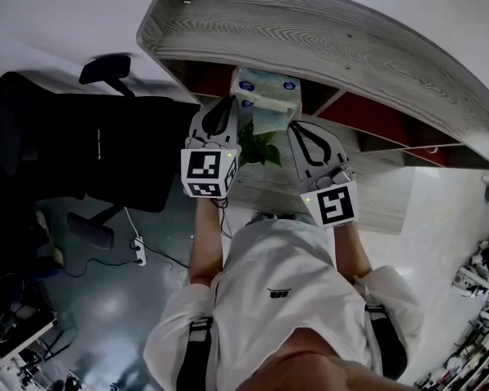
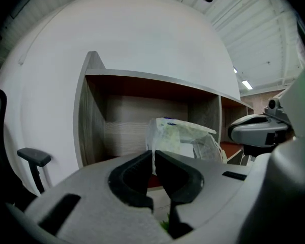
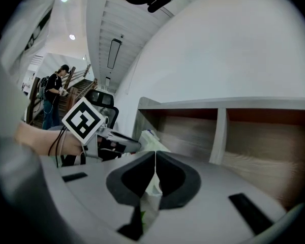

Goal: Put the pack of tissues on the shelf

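I am noting the left gripper (image 2: 153,155) covering the pack of tissues' (image 2: 180,136) underside (shelf (image 2: 117,131) floor likewise hidden).

The curved grey shelf (image 1: 326,43) shows matt, coarse-grained wood with smooth red-brown panels inside, while the white pack of tissues (image 1: 265,96) wears thin, crinkled, faintly glossy plastic wrap.

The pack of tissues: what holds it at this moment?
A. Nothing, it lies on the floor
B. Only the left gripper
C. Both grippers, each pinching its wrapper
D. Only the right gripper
C: the pack of tissues hangs between the two grippers in the head view, and in each gripper view the jaws of the left gripper and of the right gripper are closed on a thin fold of its wrapper.
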